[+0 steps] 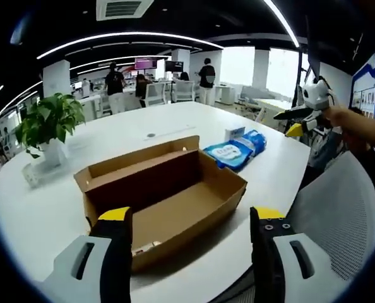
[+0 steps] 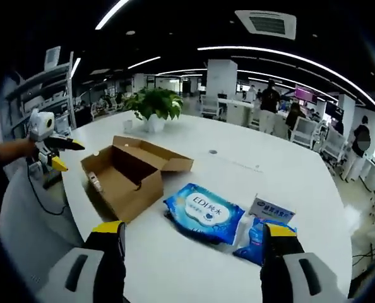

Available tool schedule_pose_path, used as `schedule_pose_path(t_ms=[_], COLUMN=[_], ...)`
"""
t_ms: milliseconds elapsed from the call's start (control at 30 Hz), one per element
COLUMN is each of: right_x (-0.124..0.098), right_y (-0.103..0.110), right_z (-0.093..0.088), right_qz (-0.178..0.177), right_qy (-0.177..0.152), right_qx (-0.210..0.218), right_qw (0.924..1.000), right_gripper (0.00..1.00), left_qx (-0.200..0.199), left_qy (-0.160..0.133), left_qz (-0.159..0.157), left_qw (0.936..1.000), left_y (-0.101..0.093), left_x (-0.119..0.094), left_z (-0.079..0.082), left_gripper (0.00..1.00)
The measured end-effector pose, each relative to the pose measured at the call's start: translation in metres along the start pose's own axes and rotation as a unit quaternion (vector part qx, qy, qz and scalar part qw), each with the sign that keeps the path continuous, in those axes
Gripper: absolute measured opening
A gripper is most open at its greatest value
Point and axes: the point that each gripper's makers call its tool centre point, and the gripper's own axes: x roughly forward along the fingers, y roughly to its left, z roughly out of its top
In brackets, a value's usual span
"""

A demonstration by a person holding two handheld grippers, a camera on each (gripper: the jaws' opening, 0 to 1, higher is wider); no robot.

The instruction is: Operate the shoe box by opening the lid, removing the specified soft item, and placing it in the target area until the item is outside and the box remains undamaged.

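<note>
The brown cardboard shoe box (image 1: 175,205) lies on the white table (image 1: 55,208) with its lid flap (image 1: 137,163) folded back. Its inside is bare brown, apart from a small white thing (image 1: 146,247) at the near end. My left gripper (image 1: 190,218) hangs open just in front of the box, holding nothing. Beyond the box lie a blue wipes pack (image 1: 228,154) and a second blue pack (image 1: 254,140). In the right gripper view, my right gripper (image 2: 194,230) stands open above the table edge, near the wipes pack (image 2: 203,214), with the box (image 2: 127,177) to the left.
A potted plant (image 1: 48,123) stands at the table's far left. A small white and blue carton (image 2: 271,209) sits by the second pack (image 2: 257,243). A grey mesh chair (image 1: 339,214) is at the table's edge. People stand at desks far behind.
</note>
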Motion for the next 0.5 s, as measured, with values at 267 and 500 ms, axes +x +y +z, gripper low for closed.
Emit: schedule_pose_path(t_ms=[267,500], right_x=[-0.010,-0.016], right_y=[0.019,0.043], right_z=[-0.001,0.000], right_qz=[-0.002,0.008], right_qy=[-0.016,-0.036], right_qx=[0.000,0.000], right_qw=[0.9999,0.9993], right_gripper=[0.93,0.99], left_qx=[0.022,0.049], left_qy=[0.021,0.078], left_qz=[-0.020,-0.057], left_qw=[0.9994,0.9941], left_y=[0.025,0.044], left_x=[0.002,0.008], left_z=[0.013,0.011], left_gripper=[0.75,0.67])
